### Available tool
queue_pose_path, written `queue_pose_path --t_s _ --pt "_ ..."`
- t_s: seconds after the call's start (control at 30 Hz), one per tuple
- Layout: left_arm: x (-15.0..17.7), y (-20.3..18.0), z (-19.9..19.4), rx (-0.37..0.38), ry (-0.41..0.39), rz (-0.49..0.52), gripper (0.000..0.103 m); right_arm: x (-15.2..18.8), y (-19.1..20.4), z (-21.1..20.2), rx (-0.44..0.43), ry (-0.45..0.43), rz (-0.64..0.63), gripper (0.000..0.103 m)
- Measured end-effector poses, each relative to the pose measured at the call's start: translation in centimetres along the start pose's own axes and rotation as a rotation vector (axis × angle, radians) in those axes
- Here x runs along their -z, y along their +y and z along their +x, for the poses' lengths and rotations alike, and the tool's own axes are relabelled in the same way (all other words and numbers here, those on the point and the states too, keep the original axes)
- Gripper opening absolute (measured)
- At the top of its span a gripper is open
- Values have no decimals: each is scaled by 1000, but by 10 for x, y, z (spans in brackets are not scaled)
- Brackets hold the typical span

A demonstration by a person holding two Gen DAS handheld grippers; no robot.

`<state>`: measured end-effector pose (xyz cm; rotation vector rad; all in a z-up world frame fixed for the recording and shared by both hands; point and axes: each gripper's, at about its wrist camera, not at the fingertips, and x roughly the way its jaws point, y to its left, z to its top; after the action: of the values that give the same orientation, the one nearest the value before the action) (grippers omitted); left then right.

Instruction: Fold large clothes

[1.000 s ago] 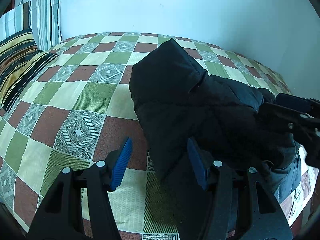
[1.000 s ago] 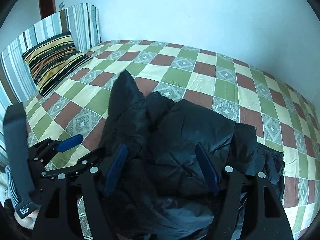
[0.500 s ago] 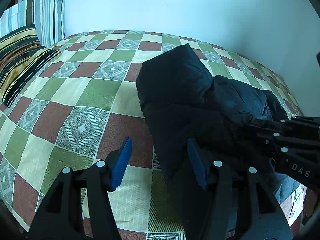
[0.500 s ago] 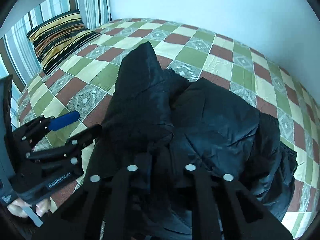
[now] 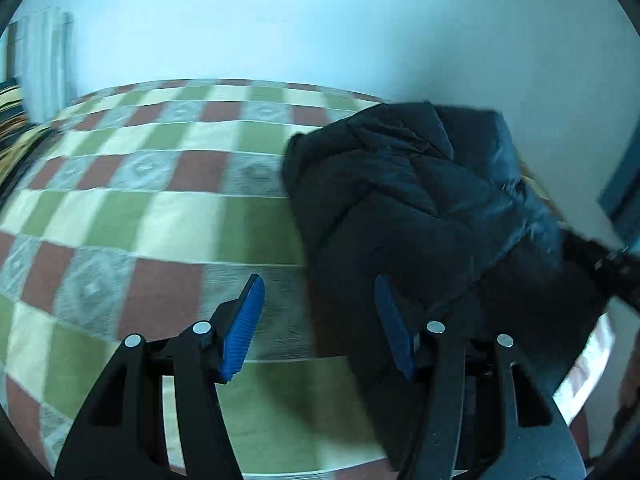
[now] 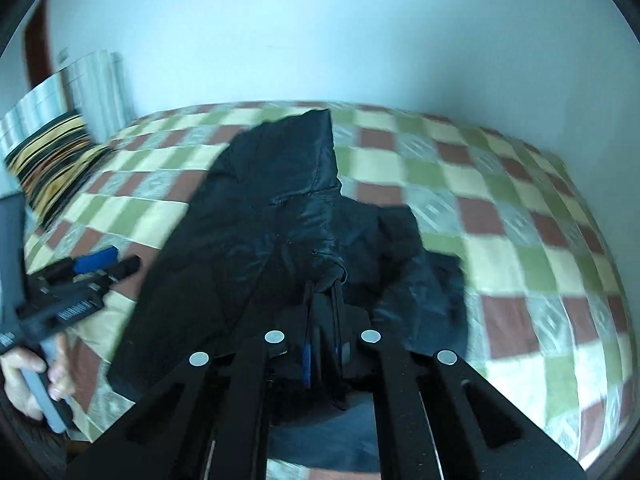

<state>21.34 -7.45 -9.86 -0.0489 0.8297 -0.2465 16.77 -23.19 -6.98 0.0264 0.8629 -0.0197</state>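
Observation:
A black hooded puffer jacket (image 6: 288, 216) lies bunched on a checked bedspread (image 6: 500, 216). My right gripper (image 6: 322, 292) is shut on a fold of the jacket and holds it up off the bed, hood pointing away. In the left wrist view the jacket (image 5: 420, 208) hangs as a dark mass at the right. My left gripper (image 5: 320, 320) is open and empty, its right blue pad beside the jacket's edge. The left gripper also shows in the right wrist view (image 6: 100, 264), at the jacket's left side.
A striped pillow (image 6: 52, 152) lies at the head of the bed on the left, in front of a striped headboard (image 6: 80, 84). A pale wall (image 5: 320, 20) runs behind the bed. The bed's near edge is just below the grippers.
My right gripper, open a second ago, has shut on the jacket and lifted it. The jacket has shifted to the right in the left wrist view. Both views are now blurred by motion.

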Motion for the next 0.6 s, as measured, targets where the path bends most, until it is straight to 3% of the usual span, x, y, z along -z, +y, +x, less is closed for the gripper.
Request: queue_pose_path --t_s 0.13,0.3,0.43,0.6 --pt "-5 -48 18 45 20 89 57 30 -51 13 54 55 110 7" --pt "0 -90 43 74 63 154 59 62 -86 35 68 115 192 7" --pt "7 -109 64 61 108 205 61 87 -106 62 35 165 258 7" --pt "19 -126 90 -12 135 274 61 99 -111 82 12 189 284 8"
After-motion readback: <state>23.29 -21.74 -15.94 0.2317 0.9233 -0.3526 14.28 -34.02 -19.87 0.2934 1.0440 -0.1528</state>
